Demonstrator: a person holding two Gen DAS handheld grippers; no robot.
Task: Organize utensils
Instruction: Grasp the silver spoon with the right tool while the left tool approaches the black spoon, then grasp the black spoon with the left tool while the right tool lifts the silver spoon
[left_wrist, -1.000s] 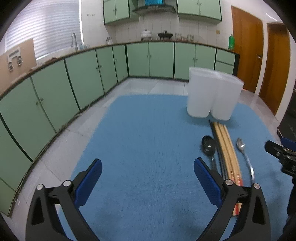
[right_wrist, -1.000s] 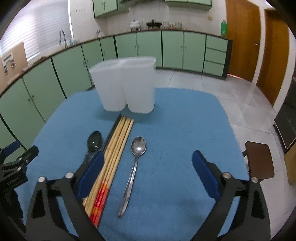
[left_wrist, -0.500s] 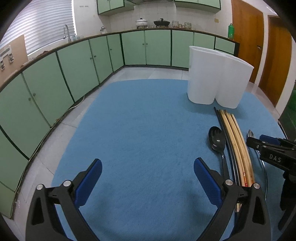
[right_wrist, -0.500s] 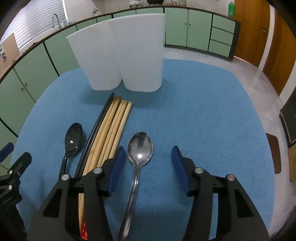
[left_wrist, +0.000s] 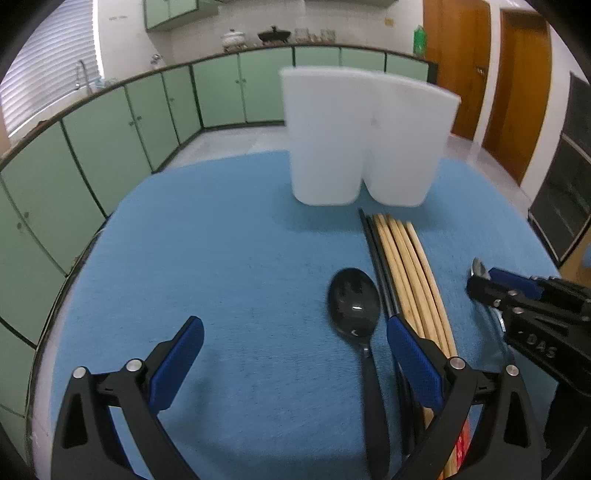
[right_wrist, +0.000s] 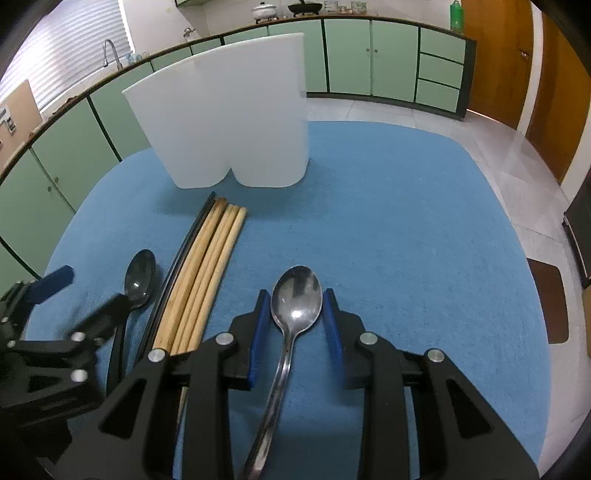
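Observation:
On the blue mat (right_wrist: 406, 221) lies a silver spoon (right_wrist: 295, 299), and my right gripper (right_wrist: 294, 325) is closing around its bowl; the blue pads flank it closely and no firm pressing shows. In the left wrist view the right gripper (left_wrist: 480, 286) comes in from the right, with the silver spoon's tip (left_wrist: 477, 265) poking out. My left gripper (left_wrist: 295, 354) is open wide just above the mat. A black spoon (left_wrist: 354, 302) lies with its handle just inside the right finger (left_wrist: 413, 362). Wooden chopsticks (right_wrist: 207, 266) and black chopsticks (right_wrist: 184, 251) lie between the two spoons.
A white two-compartment holder (right_wrist: 229, 118) stands upright at the far end of the mat, just beyond the chopstick tips. Green kitchen cabinets (left_wrist: 110, 133) curve round behind. The left gripper (right_wrist: 88, 295) sits low at the left in the right wrist view, beside the black spoon (right_wrist: 140, 273).
The right gripper came down over the silver spoon and narrowed from wide open to almost touching its bowl. The left gripper moved right and down toward the black spoon, still open.

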